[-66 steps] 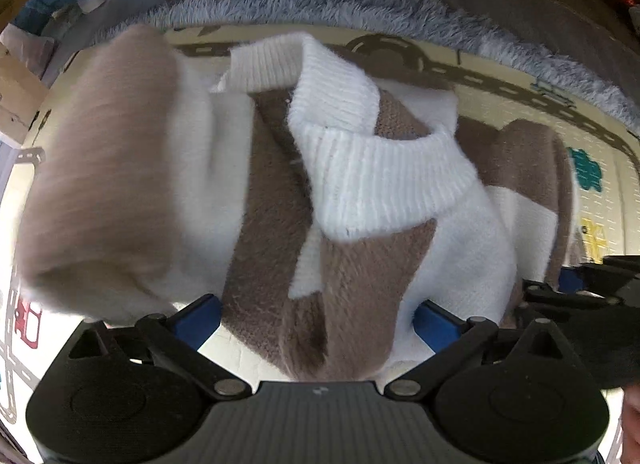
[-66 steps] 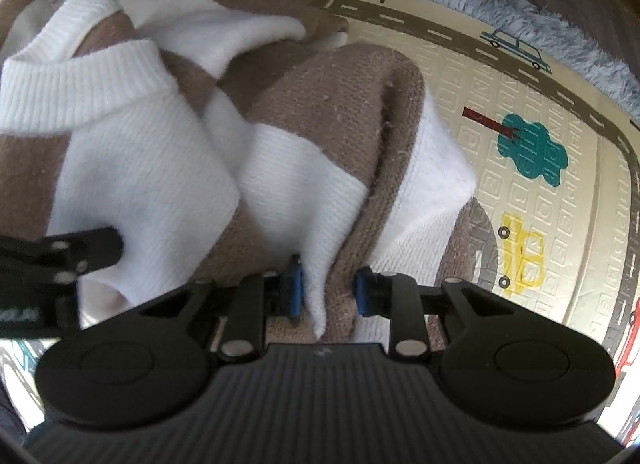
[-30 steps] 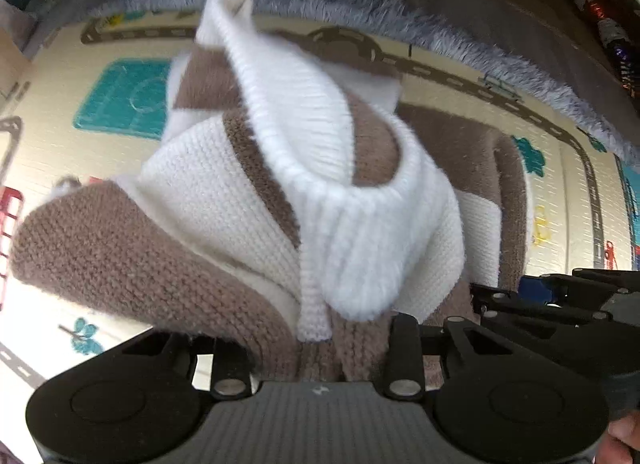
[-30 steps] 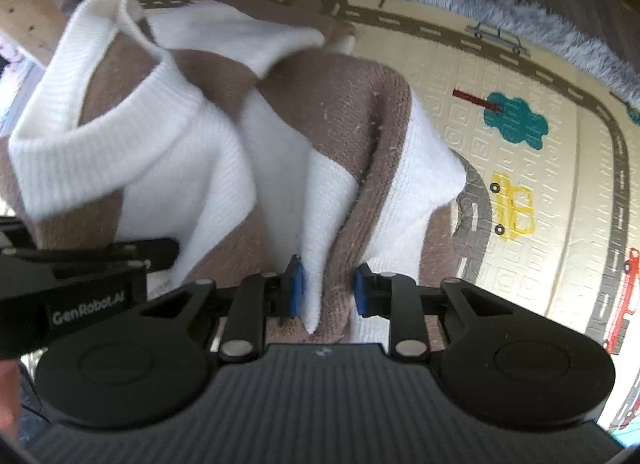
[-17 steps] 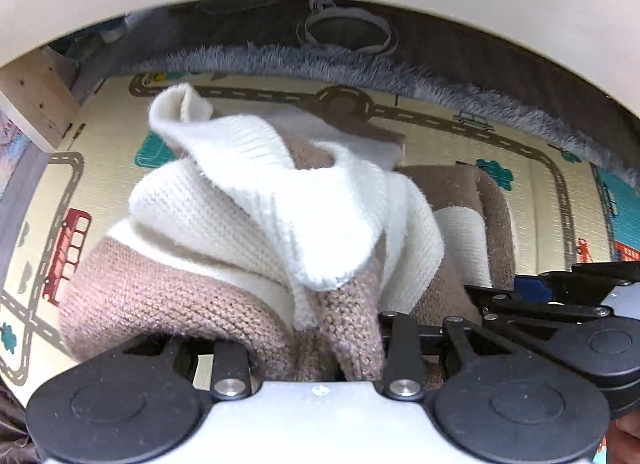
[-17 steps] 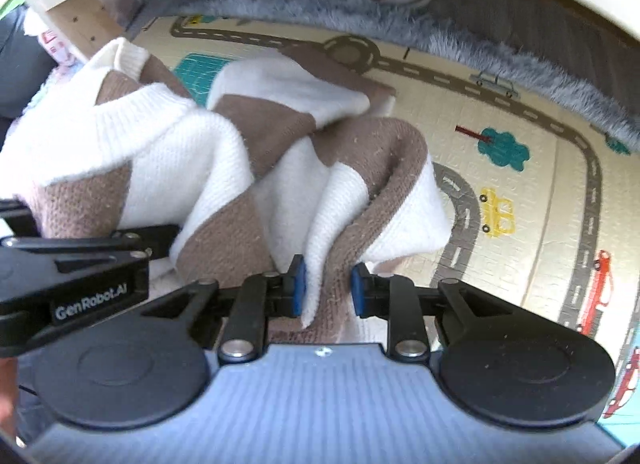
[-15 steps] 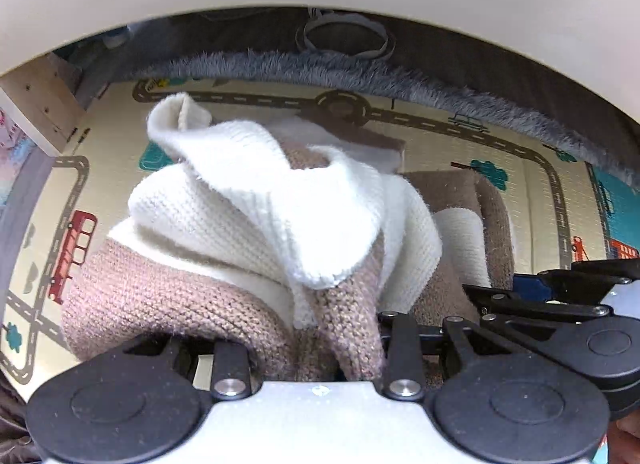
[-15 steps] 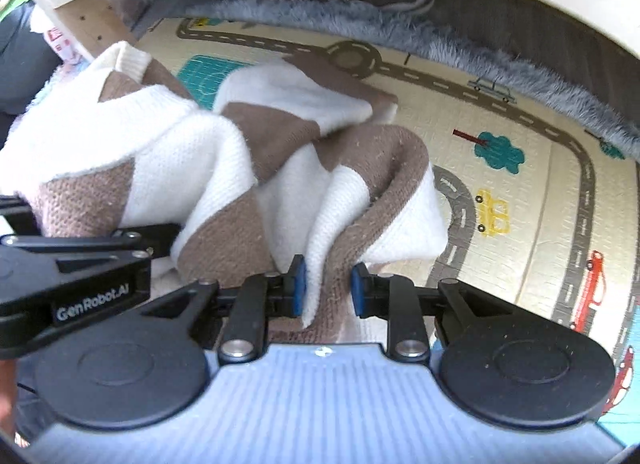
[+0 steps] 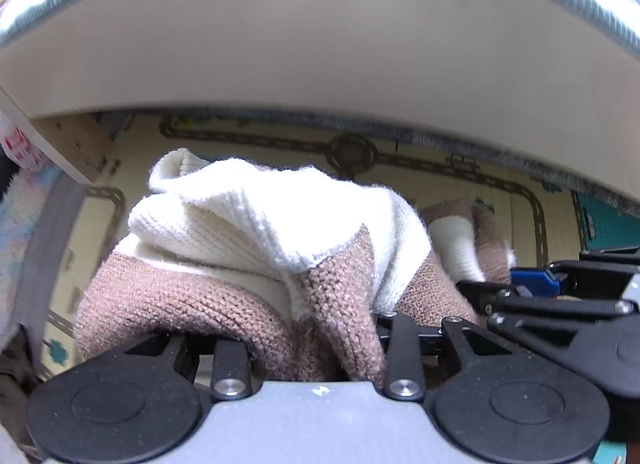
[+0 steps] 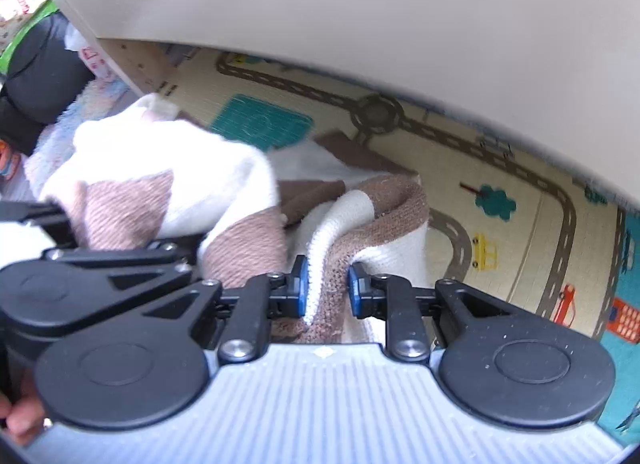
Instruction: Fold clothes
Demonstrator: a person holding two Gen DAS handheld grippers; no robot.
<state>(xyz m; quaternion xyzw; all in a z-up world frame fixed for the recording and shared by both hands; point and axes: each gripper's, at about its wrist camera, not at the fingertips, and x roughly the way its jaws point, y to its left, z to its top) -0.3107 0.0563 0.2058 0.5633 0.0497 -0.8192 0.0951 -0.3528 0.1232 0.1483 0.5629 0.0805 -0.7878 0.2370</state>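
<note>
Through my left wrist camera, a pale slab (image 9: 320,43) overhangs closely; the left gripper (image 9: 316,348) is buried in the chunky brown-and-white knitted sweater (image 9: 248,248), apparently pinching it. From the right, the right gripper (image 10: 326,290) clamps a bunched sweater fold above the play mat (image 10: 532,240), whose right edge lies bare.

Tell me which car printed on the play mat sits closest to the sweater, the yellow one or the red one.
The yellow car on the play mat. It sits just right of the sweater held in the right gripper; the red car lies farther right.
</note>
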